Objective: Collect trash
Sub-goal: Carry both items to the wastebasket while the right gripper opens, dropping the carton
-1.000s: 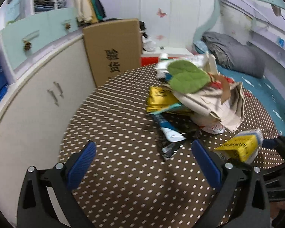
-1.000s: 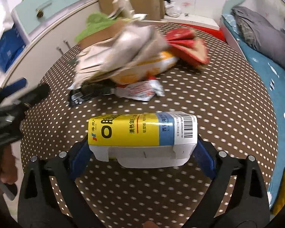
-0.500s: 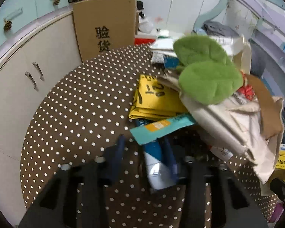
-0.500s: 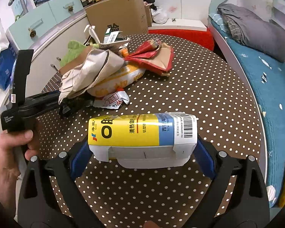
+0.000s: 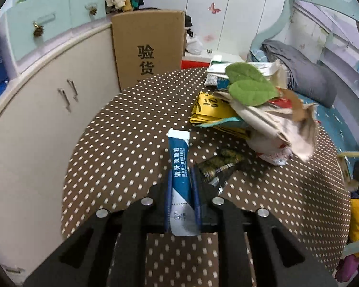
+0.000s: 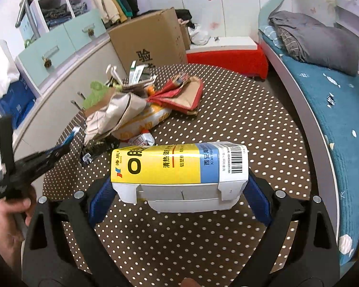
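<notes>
Since half a second ago the left gripper (image 5: 182,191) has drawn one blue-and-white sachet (image 5: 181,179) out from under the trash pile (image 5: 256,110), and its jaws now pinch it by the long sides; the sachet's long axis runs straight ahead along the fingers, its white sealed end pointing away over the polka-dot table (image 5: 122,138). One dark crumpled wrapper (image 5: 220,165) lies just right of it. The right gripper (image 6: 179,186) pinches one yellow-and-white medicine box (image 6: 179,167) by its ends, long axis crosswise between the pads, barcode end to the right, held above the table (image 6: 239,119). Beyond sit the pile (image 6: 141,105) and one cardboard carton (image 6: 150,40)
</notes>
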